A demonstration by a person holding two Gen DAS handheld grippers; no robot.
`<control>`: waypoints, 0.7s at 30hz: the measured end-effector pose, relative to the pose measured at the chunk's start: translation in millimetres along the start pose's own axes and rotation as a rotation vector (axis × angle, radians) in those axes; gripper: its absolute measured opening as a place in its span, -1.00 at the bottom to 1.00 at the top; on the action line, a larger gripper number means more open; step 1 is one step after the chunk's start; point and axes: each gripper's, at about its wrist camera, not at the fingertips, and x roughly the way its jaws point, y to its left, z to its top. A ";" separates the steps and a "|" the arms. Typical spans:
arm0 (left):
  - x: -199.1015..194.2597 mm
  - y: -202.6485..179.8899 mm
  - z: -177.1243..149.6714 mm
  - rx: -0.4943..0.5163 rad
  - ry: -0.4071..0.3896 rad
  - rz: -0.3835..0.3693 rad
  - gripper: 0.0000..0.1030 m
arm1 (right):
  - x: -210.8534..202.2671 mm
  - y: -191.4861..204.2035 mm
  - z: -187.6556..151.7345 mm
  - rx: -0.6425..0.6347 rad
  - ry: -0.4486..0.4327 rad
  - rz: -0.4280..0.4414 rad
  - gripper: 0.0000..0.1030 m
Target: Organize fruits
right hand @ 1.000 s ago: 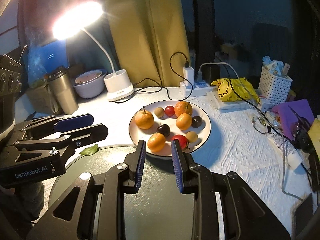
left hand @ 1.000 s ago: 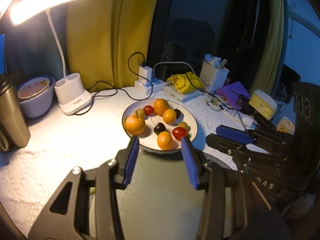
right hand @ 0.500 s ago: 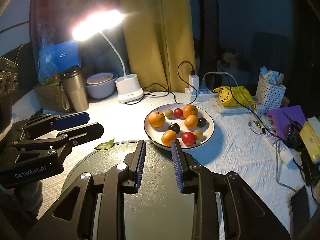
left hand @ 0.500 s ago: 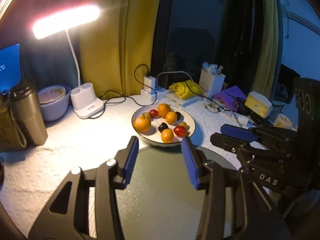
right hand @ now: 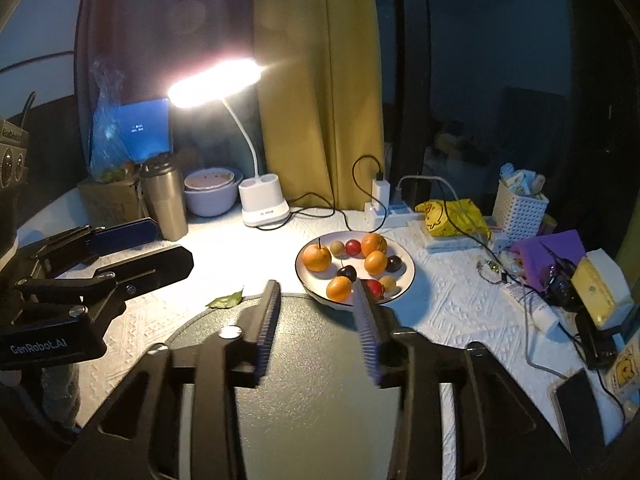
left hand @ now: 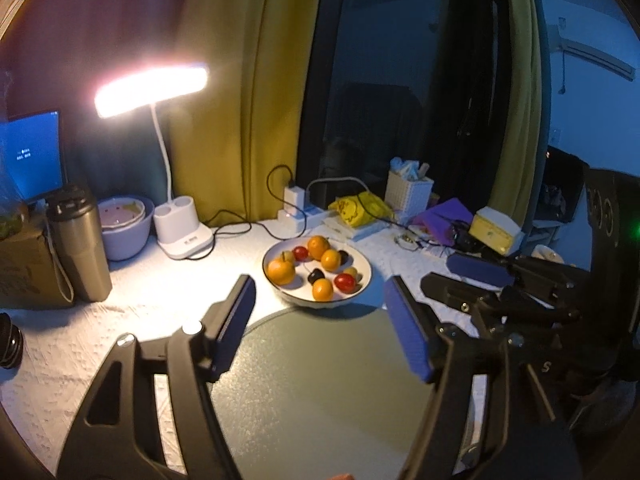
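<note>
A white plate (left hand: pixel 367 277) (right hand: pixel 402 285) on the white cloth holds several fruits: oranges (left hand: pixel 281 271) (right hand: pixel 316 257), red tomatoes (left hand: pixel 345 282) and dark plums (right hand: pixel 347 273). A round grey disc (left hand: pixel 320 392) (right hand: pixel 312 400) lies in front of it, under both grippers. My left gripper (left hand: pixel 319 280) hovers above the disc and short of the plate. Its jaws are opening with nothing between them. My right gripper (right hand: pixel 316 283) hangs beside it over the same disc, jaws also opening and empty. Each gripper shows at the edge of the other's view.
A lit desk lamp (left hand: pixel 182 234), a steel tumbler (left hand: pixel 78 244), a lilac bowl (left hand: pixel 126 228) and a cardboard box stand at the back left. A power strip (left hand: pixel 298 216), a white basket (right hand: pixel 518 210), cables and clutter fill the right. A green leaf (right hand: pixel 226 300) lies beside the disc.
Both grippers have drawn back and up from the plate, which now looks smaller and farther off. Both pairs of jaws stand wider apart than before.
</note>
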 end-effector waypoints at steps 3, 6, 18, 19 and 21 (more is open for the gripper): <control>-8.5 -2.9 2.0 0.005 -0.017 0.002 0.38 | -10.8 2.0 2.5 -0.003 -0.020 -0.013 -0.20; -17.6 -4.3 3.7 0.003 -0.039 0.000 0.75 | -22.4 3.0 6.3 -0.002 -0.043 -0.029 -0.20; -45.9 -0.1 11.1 -0.014 -0.114 0.052 0.85 | -59.8 -0.7 13.6 0.002 -0.123 -0.071 0.54; -47.7 -0.3 11.3 -0.011 -0.120 0.057 0.85 | -62.9 -1.5 13.7 0.004 -0.129 -0.074 0.54; -52.1 -0.6 12.1 -0.006 -0.132 0.070 0.85 | -68.8 -3.5 14.4 0.005 -0.139 -0.080 0.54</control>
